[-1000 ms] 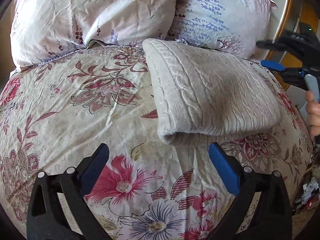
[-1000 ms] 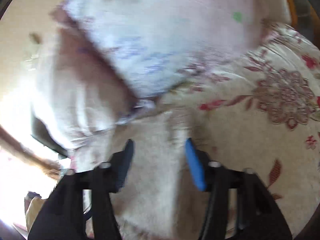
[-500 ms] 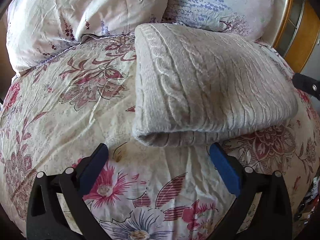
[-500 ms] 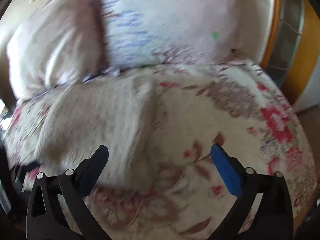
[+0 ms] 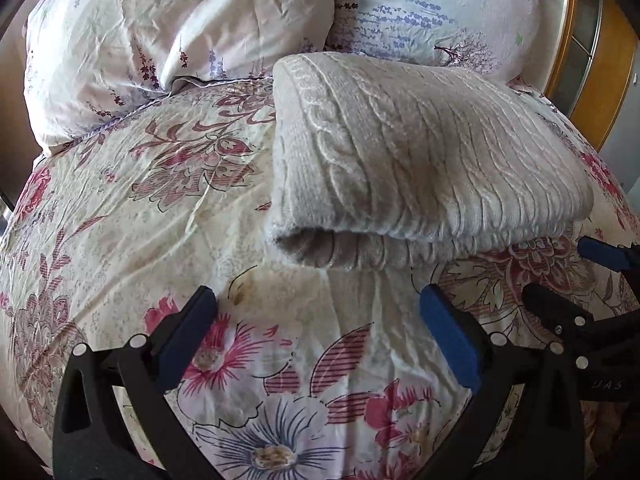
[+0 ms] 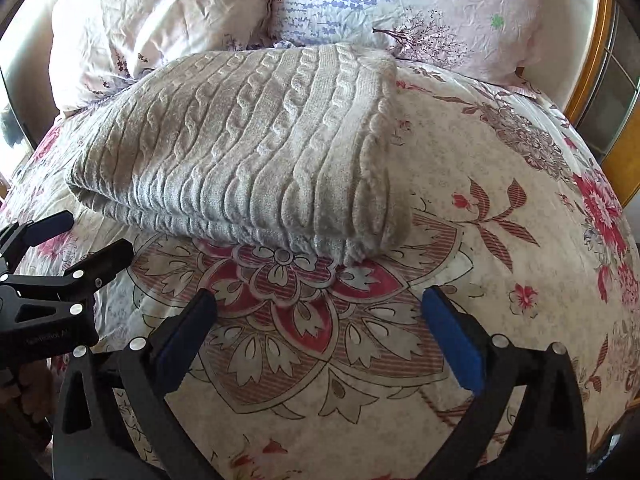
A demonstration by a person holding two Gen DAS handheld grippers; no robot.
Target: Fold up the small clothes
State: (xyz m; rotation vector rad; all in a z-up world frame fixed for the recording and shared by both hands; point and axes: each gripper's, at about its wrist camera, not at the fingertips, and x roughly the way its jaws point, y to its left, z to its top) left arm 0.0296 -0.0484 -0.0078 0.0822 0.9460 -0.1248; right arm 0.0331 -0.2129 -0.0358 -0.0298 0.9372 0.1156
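A cream cable-knit sweater [image 5: 420, 160] lies folded in a thick rectangle on the flowered bedspread [image 5: 160, 220]; it also shows in the right wrist view [image 6: 248, 152]. My left gripper [image 5: 320, 320] is open and empty, just short of the sweater's near folded edge. My right gripper [image 6: 320, 320] is open and empty, close in front of the sweater's near right corner. Each gripper shows in the other's view, the right one [image 5: 568, 284] at the right edge and the left one [image 6: 68, 244] at the left edge.
Two flowered pillows [image 5: 180, 32] [image 5: 432, 12] lean behind the sweater at the head of the bed. A wooden-framed cabinet [image 5: 600, 60] stands to the right of the bed. The bedspread [image 6: 500, 220] stretches open to the right of the sweater.
My right gripper has opened wide and swung round from the far side of the sweater to its near edge, beside the left gripper. My left gripper has come closer to the sweater.
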